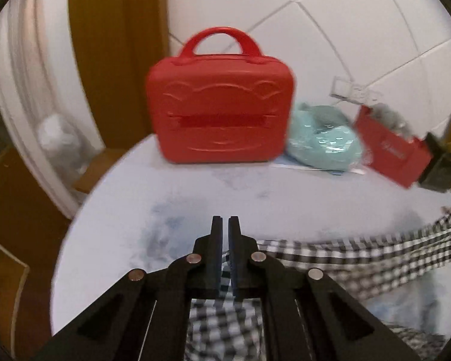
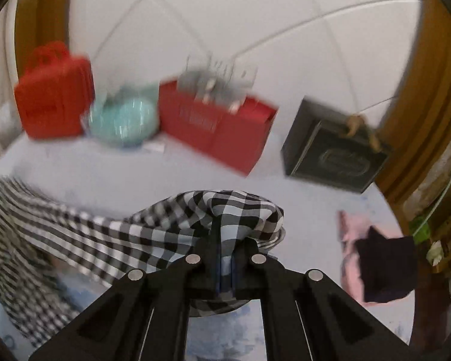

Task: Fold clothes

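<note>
A black-and-white checked garment (image 1: 345, 258) stretches across the pale blue table (image 1: 165, 198). My left gripper (image 1: 225, 225) is shut on one part of it; the cloth hangs below the fingers and runs off to the right. In the right wrist view my right gripper (image 2: 225, 240) is shut on another bunch of the checked garment (image 2: 171, 225), which drapes over the fingertips and trails to the left. The garment is held above the table between the two grippers.
At the table's back stand a red hard case (image 1: 219, 111), a teal plastic-wrapped bundle (image 1: 324, 141), a red paper bag (image 2: 216, 126) and a dark box (image 2: 333, 150). Pink and dark folded cloths (image 2: 375, 264) lie at the right. A white tiled wall is behind.
</note>
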### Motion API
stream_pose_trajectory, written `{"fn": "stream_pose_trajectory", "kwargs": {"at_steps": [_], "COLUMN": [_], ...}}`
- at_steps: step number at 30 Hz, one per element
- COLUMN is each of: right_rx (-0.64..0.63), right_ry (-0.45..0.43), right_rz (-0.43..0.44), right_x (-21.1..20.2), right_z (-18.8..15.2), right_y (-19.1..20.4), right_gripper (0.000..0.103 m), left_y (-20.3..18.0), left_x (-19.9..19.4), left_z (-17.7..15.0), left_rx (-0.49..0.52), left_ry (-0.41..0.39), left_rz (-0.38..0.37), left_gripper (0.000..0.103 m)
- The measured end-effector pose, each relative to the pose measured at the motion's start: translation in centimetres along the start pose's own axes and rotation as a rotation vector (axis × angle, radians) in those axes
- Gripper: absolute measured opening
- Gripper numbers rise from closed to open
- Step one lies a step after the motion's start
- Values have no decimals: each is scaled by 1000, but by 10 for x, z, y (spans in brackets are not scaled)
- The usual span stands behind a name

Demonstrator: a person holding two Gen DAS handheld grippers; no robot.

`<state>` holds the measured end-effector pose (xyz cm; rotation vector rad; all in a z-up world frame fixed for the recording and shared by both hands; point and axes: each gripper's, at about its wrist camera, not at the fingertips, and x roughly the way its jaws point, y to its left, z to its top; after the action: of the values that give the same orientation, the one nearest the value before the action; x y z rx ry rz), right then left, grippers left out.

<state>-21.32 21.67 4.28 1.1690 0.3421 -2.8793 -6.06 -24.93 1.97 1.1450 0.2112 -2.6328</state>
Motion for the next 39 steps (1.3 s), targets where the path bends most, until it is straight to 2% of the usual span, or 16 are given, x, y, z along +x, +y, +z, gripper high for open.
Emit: {"fn": "stream_pose_trajectory", "kwargs": {"at_steps": [4,6,7,8,10,13,22,25,27,28,29,30,31,32,37,39], "right_rx": [54,117,142,166,226,341,470,473,458,439,409,378,324,296,319,339], "right_ry": [96,197,251,305,395,419,375,387,416,438,468,500,525,519,546,558], "right_rz": [-105,-130,-140,-150,-150,-85,53,108,120,111,96,80,31,12,-17,-28], "right_x": [1,18,27,36,46,45,56,75,88,95,100,105,108,106,96,89], "right_z": [-34,-69,-87,-105,-142,-173,-184,-184,-186,-186,-186,-187,-187,-186,-195,-205], "right_y": [-35,-60,-71,-81,-99,-113,-115,-105,-94,-88,-81,-74,-66,-62,-78,-87], "right_gripper": [4,7,12,20,38,77,98,99,99,98,93,82,59,50,38,38], "left_y": [-26,-32,-32,-32,-28,-26,-34,-39,-42,-45,-49,-49,-50,-53,-83,-92], "left_x": [22,37,45,53,68,86,118,123,123,119,115,110,102,89,39,36], "left_z": [-10,-14,-15,-16,-18,-21,-58,-75,-86,-90,-94,-94,-93,-90,-102,-117], "left_rx": [47,57,60,64,66,68,92,69,49,78,108,104,87,83,142,191], "left_ry": [88,139,164,189,236,283,404,416,409,386,379,378,370,353,370,408], "left_rz": [-94,-123,-135,-146,-167,-175,-194,-202,-187,-142,-100,-101,-128,-168,-366,-384], "left_gripper": [4,14,27,40,51,53,59,59,49,24,9,8,5,5,5,5]}}
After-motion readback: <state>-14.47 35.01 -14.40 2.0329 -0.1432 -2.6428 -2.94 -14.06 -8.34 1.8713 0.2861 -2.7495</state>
